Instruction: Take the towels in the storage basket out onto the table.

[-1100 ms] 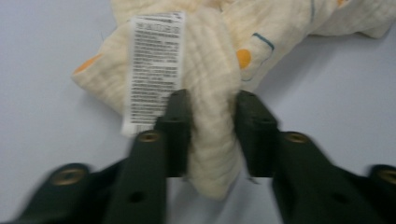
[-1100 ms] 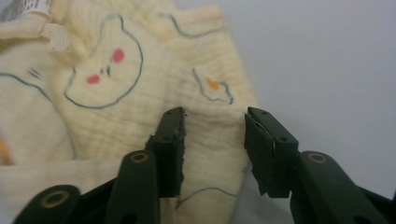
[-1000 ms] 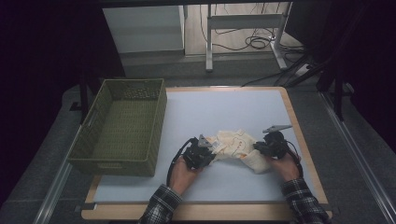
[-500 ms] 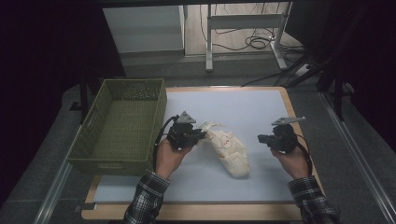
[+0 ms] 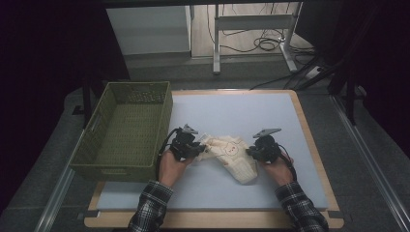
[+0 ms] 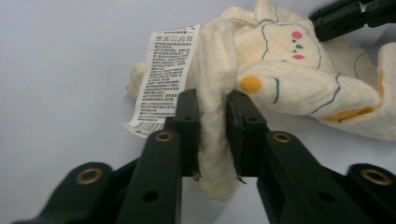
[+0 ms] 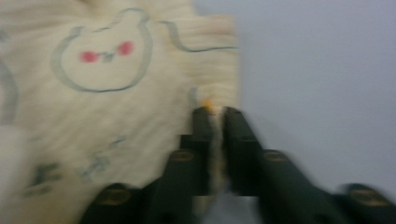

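Pale bench (image 5: pixel 270 116): left gripper (image 5: pixel 192 147) and right gripper (image 5: pixel 255 150) fingers each pinch the cream garment (image 5: pixel 232 153); a thin hem grip may slip, dropping it short of the green basket (image 5: pixel 96 145) at left.

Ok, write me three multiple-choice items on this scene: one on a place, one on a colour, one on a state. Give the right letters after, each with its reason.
1. Where does the basket stand relative to the cream cloth in the high view?
A. to its left
B. to its right
C. on top of it

2. What colour is the basket?
A. red
B. green
C. white

3. How does the left gripper stand?
A. wide open above the cloth
B. shut on a fold of the cloth
C. resting inside the basket

Answers: 1 A, the basket sits at the mat's left edge; 2 B, its woven walls are olive green; 3 B, the left gripper view shows cloth pinched between its jaws.
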A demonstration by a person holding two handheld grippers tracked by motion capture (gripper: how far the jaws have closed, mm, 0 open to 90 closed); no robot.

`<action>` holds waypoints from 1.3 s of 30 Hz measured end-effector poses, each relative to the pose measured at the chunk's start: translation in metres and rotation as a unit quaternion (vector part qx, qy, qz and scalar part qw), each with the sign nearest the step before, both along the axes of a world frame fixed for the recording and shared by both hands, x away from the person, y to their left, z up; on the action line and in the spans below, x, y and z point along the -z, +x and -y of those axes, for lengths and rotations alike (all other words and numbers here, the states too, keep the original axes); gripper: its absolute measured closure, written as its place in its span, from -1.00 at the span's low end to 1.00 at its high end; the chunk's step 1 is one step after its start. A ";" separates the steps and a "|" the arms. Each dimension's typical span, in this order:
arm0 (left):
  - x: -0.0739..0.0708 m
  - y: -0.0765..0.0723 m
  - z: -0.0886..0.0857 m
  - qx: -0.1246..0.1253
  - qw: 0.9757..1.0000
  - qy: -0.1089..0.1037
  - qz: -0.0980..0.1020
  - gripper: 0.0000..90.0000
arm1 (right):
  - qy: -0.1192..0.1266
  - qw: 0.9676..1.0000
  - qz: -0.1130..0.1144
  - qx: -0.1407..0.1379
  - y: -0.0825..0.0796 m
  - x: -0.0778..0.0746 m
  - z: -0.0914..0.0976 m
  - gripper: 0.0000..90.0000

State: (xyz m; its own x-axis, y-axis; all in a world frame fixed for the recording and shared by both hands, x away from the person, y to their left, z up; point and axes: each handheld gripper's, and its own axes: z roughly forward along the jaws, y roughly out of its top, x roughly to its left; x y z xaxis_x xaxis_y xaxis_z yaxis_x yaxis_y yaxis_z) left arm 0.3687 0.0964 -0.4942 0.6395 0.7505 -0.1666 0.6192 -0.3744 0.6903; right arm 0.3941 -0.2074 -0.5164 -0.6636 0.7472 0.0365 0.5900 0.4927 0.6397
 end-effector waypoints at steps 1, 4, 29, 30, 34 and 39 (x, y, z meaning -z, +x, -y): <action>-0.002 -0.002 0.000 -0.001 1.000 -0.004 0.006 0.78 | -0.010 1.000 -0.003 -0.003 -0.003 -0.002 -0.002 0.96; -0.007 -0.006 -0.003 0.002 1.000 -0.016 0.017 0.79 | -0.022 1.000 0.005 -0.007 -0.007 -0.008 0.000 0.96; -0.008 0.034 0.012 -0.024 0.999 -0.013 0.019 0.12 | 0.017 0.999 0.028 0.042 0.023 -0.049 0.057 0.47; -0.004 0.031 0.014 -0.017 1.000 -0.009 0.015 0.11 | 0.014 0.999 0.024 0.034 0.022 -0.046 0.053 0.45; 0.011 0.022 0.024 -0.001 1.000 0.005 0.010 0.01 | 0.004 1.000 0.011 0.012 0.020 -0.032 0.038 0.34; 0.027 0.027 0.031 -0.006 0.999 0.039 0.022 0.00 | -0.038 0.999 0.010 -0.001 0.027 -0.013 0.024 0.26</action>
State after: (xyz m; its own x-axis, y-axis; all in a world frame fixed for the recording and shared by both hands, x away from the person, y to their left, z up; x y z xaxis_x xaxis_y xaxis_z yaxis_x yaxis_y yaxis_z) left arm 0.3958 0.0654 -0.5214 0.6357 0.7679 -0.0782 0.5934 -0.4213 0.6858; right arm 0.4213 -0.2317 -0.5036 -0.6656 0.7456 -0.0334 0.5761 0.5417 0.6122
